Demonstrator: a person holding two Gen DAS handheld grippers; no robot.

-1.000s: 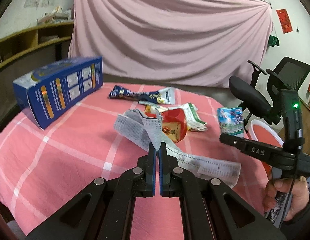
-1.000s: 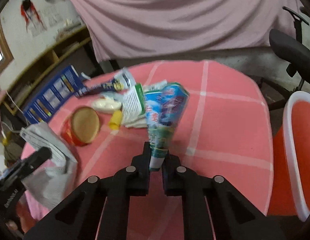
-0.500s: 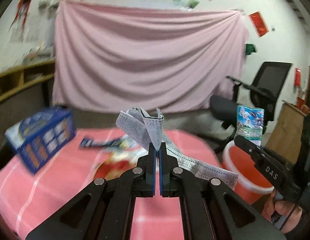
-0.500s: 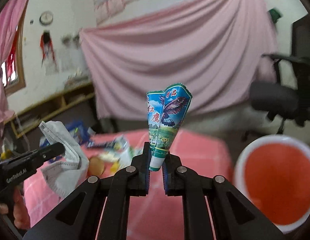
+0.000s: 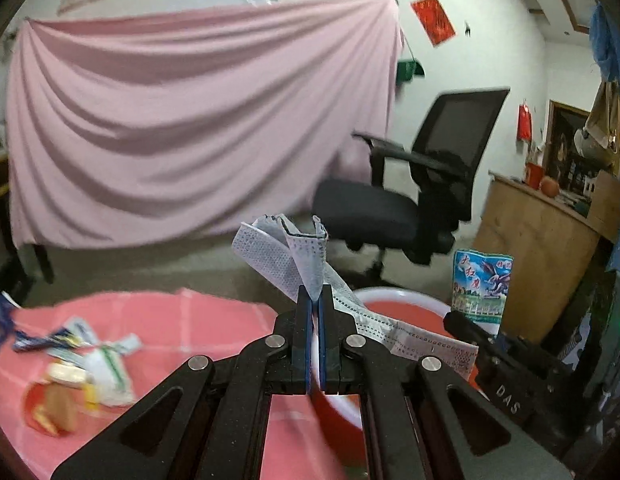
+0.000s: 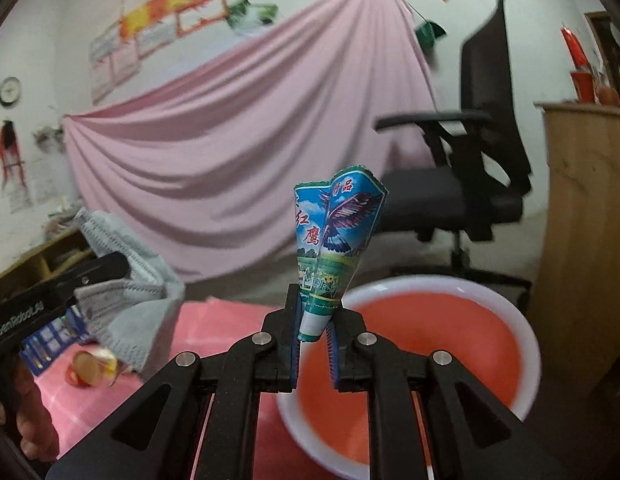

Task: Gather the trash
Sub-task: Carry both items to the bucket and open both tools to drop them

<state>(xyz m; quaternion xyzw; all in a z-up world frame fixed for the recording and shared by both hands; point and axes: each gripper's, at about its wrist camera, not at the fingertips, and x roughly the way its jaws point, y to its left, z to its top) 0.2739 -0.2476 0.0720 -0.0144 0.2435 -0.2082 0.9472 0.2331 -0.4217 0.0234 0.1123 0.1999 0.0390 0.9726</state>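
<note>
Aloft, mask (image 5: pixel 305 256) and wrapper (image 6: pixel 336 240)

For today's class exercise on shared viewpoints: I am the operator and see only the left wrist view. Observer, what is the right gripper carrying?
Observer: The right gripper is shut on a printed eagle wrapper, pinched at its narrow end.
Operator: Where is the basin from there?
Observer: The red basin lies just beyond and below those jaws; its inside looks empty.
Operator: Anything on the wall I miss?
Observer: A round clock, far left.
</note>
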